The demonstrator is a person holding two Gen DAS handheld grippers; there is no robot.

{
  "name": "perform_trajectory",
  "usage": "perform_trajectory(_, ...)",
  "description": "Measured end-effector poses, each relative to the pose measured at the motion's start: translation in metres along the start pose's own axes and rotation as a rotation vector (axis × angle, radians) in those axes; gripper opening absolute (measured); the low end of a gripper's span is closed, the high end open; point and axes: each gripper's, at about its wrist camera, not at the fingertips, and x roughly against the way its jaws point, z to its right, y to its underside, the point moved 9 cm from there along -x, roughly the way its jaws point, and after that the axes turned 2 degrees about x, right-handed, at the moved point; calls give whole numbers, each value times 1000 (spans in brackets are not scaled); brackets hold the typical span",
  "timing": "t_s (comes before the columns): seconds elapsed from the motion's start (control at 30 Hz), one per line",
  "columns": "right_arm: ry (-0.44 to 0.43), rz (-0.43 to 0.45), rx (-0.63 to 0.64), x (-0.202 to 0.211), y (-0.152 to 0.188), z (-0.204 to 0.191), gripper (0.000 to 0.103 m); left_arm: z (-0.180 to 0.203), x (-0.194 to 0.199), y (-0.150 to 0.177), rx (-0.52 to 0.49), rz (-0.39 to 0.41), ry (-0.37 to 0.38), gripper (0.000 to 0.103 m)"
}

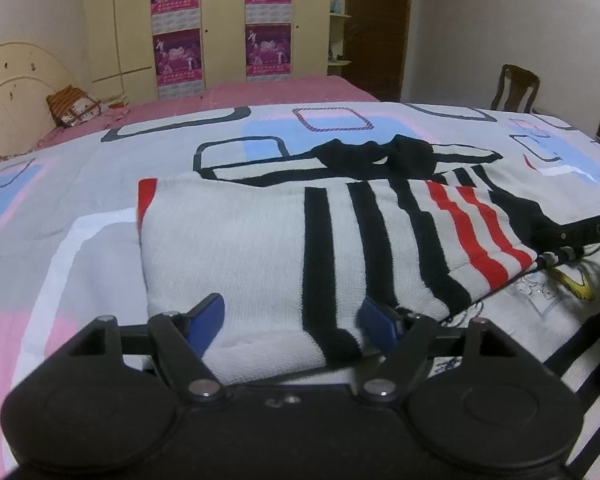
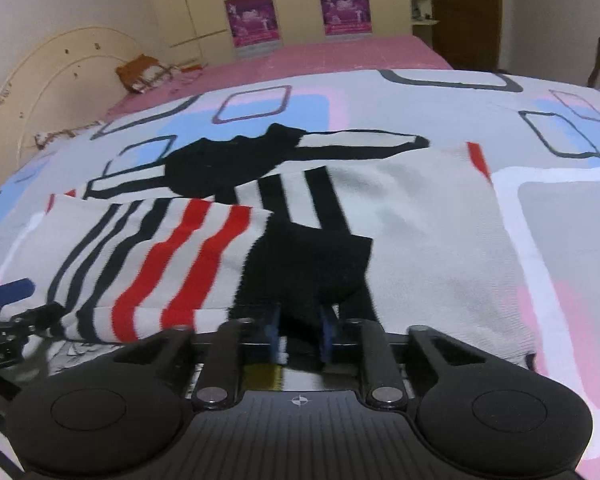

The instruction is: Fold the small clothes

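The sweater (image 1: 260, 248), pale grey knit with black and red stripes, lies folded on the bed (image 1: 80, 184) ahead of my fingers. My left fingers (image 1: 290, 316) stand wide, its near edge between them, unpinched. My right fingers (image 2: 300, 332) are narrow, clamping a black cuff at the near edge.

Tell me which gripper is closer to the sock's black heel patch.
Right. The right gripper is pinched on the striped sock at its black heel patch; the left gripper straddles the sock's white end, away from it.
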Motion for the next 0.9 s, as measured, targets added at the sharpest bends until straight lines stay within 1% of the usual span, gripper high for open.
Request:
perform_trajectory(0.03, 2, 2, 12, 1, 1, -2, 10, -2, 0, -1, 5, -1, 5, 77)
perform_trajectory(0.1, 11, 6, 24, 7, 3, -4, 9, -4, 1, -2, -1, -8, 11, 77)
perform_trajectory(0.2, 13, 15, 4, 8, 9, -1, 9, -11, 1, -1, -3, -12, 4, 77)
perform_trajectory(0.3, 21, -5, 19, 10, 8, -5, 9, -14, 2, -4, -8, -36, 5, 75)
perform_trajectory(0.33, 19, -21, 31, 11, 9, -6, 10, -14, 7, -7, -1, -27, -7, 74)
perform_trajectory(0.37, 24, -26, 40, 14, 8, -5, 10, -14, 11, -9, 10, -16, 0, 73)
perform_trajectory(0.43, 46, 37, 12, 29, -2, 1, 10, -8, 22, -12, 38, 14, 44, 74)
perform_trajectory(0.47, 47, 62, -16, 33, -8, 3, 11, -5, 24, -12, 36, 19, 51, 75)
perform_trajectory(0.5, 49, 71, -39, 33, -11, 5, 31, -3, 24, -10, 28, 14, 50, 75)
perform_trajectory(0.53, 56, 70, -49, 29, -13, 7, 54, -1, 20, -7, 20, -2, 47, 75)
perform_trajectory(0.57, 63, 67, -49, 24, -14, 8, 55, -1, 16, -4, 22, -15, 41, 75)
perform_trajectory(0.6, 52, 55, -53, 18, -13, 8, 55, -2, 13, -1, 28, -22, 40, 75)
perform_trajectory(0.63, 30, 28, -63, 10, -10, 7, 44, -3, 12, 0, 28, -22, 41, 77)
perform_trajectory(0.67, 4, -14, -75, 0, -3, 6, 35, -4, 11, 2, 17, -24, 35, 77)
perform_trajectory(0.7, 18, -5, -58, 0, 0, 5, 26, -6, 10, 2, 7, -25, 30, 77)
perform_trajectory(0.73, 14, -6, -44, 2, 1, 3, 9, -7, 10, 2, 7, -23, 34, 77)
perform_trajectory(0.77, -9, -9, -57, 6, 1, 1, 9, -10, 11, 2, 14, -20, 42, 77)
perform_trajectory(0.87, 5, 24, -44, 21, 0, -2, 8, -17, 15, 1, 14, -16, 49, 77)
perform_trajectory(0.9, 7, 13, -41, 21, 3, -3, 8, -18, 14, 2, 8, -24, 51, 77)
